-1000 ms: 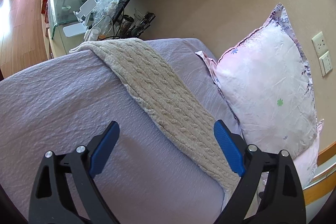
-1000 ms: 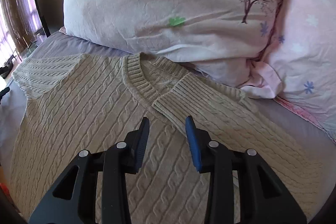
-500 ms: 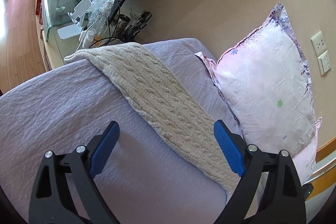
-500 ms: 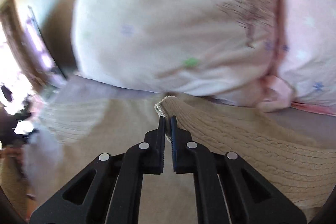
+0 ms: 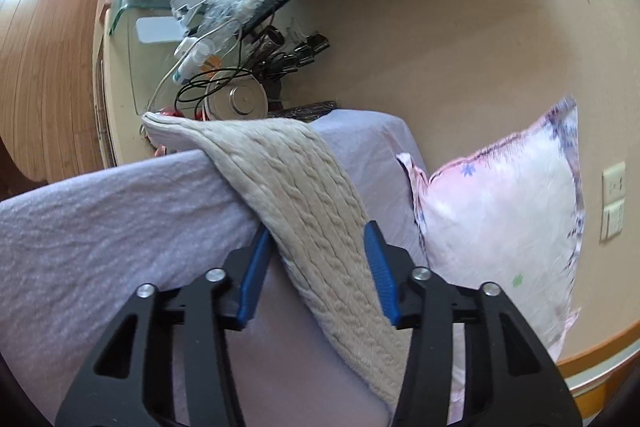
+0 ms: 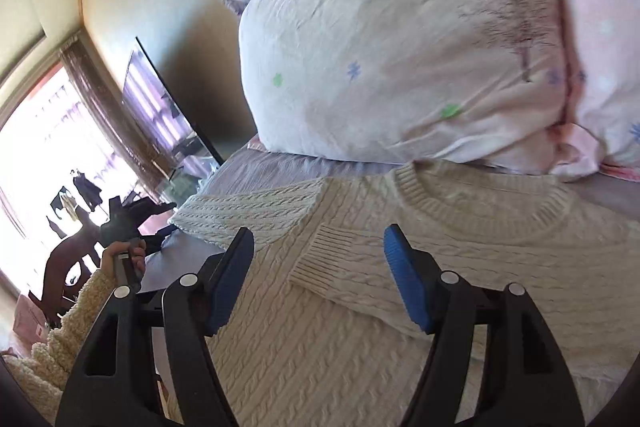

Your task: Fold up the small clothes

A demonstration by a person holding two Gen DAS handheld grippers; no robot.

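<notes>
Knit sleeve lies between my left gripper's spread fingers, unpinched, so it may slip; my right gripper hovers spread, empty.

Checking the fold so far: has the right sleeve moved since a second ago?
Yes. The sleeve now lies folded across the sweater's chest, its cuff left of the collar.

Both grippers, left and right, are black plastic frames with triangular cut-outs, silver screws at the joints and blue ribbed pads; the person's bare hand emerges from a cream fleece sleeve
</notes>
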